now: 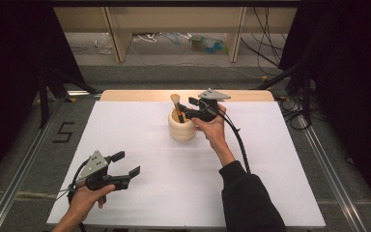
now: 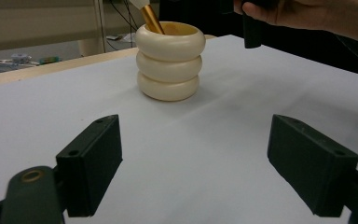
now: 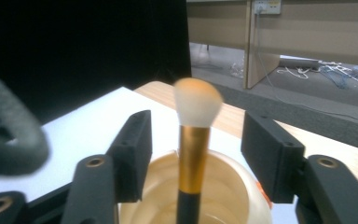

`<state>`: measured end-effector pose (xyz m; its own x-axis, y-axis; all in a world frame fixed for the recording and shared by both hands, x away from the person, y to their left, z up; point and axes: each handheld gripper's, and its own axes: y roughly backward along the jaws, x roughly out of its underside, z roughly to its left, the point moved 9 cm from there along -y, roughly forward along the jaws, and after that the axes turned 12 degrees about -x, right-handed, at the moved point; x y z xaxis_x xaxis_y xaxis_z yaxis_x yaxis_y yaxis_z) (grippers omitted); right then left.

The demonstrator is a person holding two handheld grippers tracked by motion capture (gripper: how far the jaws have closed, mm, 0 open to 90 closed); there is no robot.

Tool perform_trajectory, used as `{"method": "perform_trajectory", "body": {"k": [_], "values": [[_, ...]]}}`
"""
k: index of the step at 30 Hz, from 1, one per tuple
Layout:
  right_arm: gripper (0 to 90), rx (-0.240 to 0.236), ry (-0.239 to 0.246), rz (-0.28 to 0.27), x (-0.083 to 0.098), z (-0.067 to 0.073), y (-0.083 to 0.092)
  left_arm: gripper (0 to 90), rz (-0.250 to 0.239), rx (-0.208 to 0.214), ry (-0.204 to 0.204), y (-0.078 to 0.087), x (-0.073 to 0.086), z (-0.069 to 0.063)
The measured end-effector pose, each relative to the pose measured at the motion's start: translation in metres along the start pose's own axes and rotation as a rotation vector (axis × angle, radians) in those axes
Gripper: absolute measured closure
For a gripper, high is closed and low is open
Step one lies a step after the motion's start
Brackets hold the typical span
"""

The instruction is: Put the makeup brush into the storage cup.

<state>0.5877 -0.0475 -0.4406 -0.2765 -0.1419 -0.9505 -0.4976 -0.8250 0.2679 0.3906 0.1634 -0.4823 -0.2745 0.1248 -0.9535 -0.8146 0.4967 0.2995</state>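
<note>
A cream ribbed cup [image 1: 182, 126] stands on the white sheet toward the far middle of the table. A makeup brush [image 1: 176, 104] with a gold ferrule and pale bristles stands in it, bristles up, leaning left. My right gripper [image 1: 186, 108] hovers over the cup's rim from the right. In the right gripper view the brush [image 3: 193, 140] rises between my open right gripper [image 3: 198, 128], whose pads stay clear of it, above the cup [image 3: 223, 186]. My left gripper [image 1: 126, 163] rests open and holds nothing near the front left, pointing at the cup [image 2: 170, 60] and brush [image 2: 150, 18].
The white sheet [image 1: 149, 159] covers the table, with a wooden strip [image 1: 140, 95] bare at the far edge. Beyond it are shelf legs and cables on the floor. A "5" mark [image 1: 64, 132] lies on the floor at the left, beside metal rails.
</note>
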Motion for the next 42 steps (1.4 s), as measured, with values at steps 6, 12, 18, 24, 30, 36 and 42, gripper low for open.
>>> {"method": "perform_trajectory", "body": {"k": [6,12,18,24,30,36,42], "values": [[38.2,-0.003,0.029,0.039,-0.003,0.006,0.013,17.7,-0.004,0.0,0.002,0.0,0.0,0.0],[35.8,-0.013,0.065,0.06,-0.004,0.014,0.031,17.7,-0.002,-0.004,0.004,0.0,0.0,0.001],[33.4,-0.023,0.052,0.077,-0.001,0.02,0.048,17.7,-0.008,0.005,0.002,0.0,-0.001,-0.001],[31.7,-0.024,0.045,0.08,0.002,0.022,0.06,17.7,-0.006,0.003,0.001,0.0,-0.001,-0.001],[30.2,-0.034,0.02,0.084,0.006,0.026,0.073,17.7,-0.008,0.003,0.002,0.001,-0.001,-0.001],[28.0,-0.024,0.029,0.07,0.009,0.028,0.084,17.7,-0.006,0.006,0.012,0.001,-0.001,-0.003],[25.7,-0.024,0.029,0.077,0.013,0.031,0.09,17.7,-0.006,0.004,0.013,0.001,-0.001,-0.003]]}}
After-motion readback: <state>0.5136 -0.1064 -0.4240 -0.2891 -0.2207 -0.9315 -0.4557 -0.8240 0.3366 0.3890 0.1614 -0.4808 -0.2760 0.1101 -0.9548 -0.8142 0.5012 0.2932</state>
